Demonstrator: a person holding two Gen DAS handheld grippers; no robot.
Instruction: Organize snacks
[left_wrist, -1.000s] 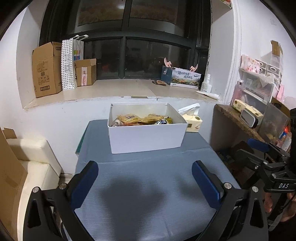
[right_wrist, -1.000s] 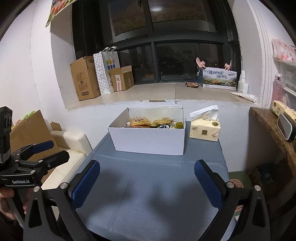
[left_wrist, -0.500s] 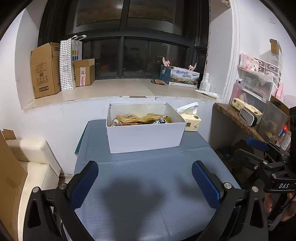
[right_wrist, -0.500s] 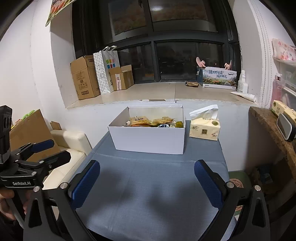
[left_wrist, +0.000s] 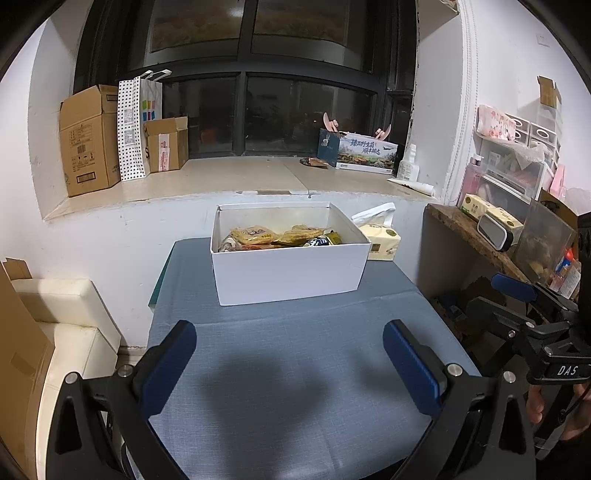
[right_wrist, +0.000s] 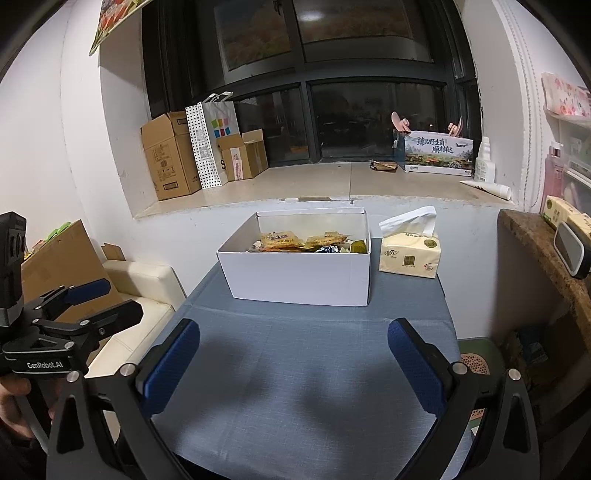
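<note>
A white box (left_wrist: 288, 271) stands at the far end of the blue-grey table (left_wrist: 288, 369); it also shows in the right wrist view (right_wrist: 299, 275). Several snack packets (left_wrist: 275, 236) lie inside it, yellow and orange ones on top (right_wrist: 291, 240). My left gripper (left_wrist: 288, 363) is open and empty, held above the near part of the table. My right gripper (right_wrist: 293, 363) is open and empty too, at the same distance from the box. Each gripper shows at the edge of the other's view, the right one (left_wrist: 532, 314) and the left one (right_wrist: 74, 306).
A tissue pack (right_wrist: 410, 254) stands right of the box. A cream seat (left_wrist: 70, 325) and cardboard lie left of the table. A wooden shelf (left_wrist: 476, 240) with clutter is at the right. Cardboard boxes (left_wrist: 88, 140) and a gift box (left_wrist: 364, 153) stand on the window ledge.
Both grippers have drawn back slightly and risen a little; the box looks a bit farther and lower. Both stay open and empty.
</note>
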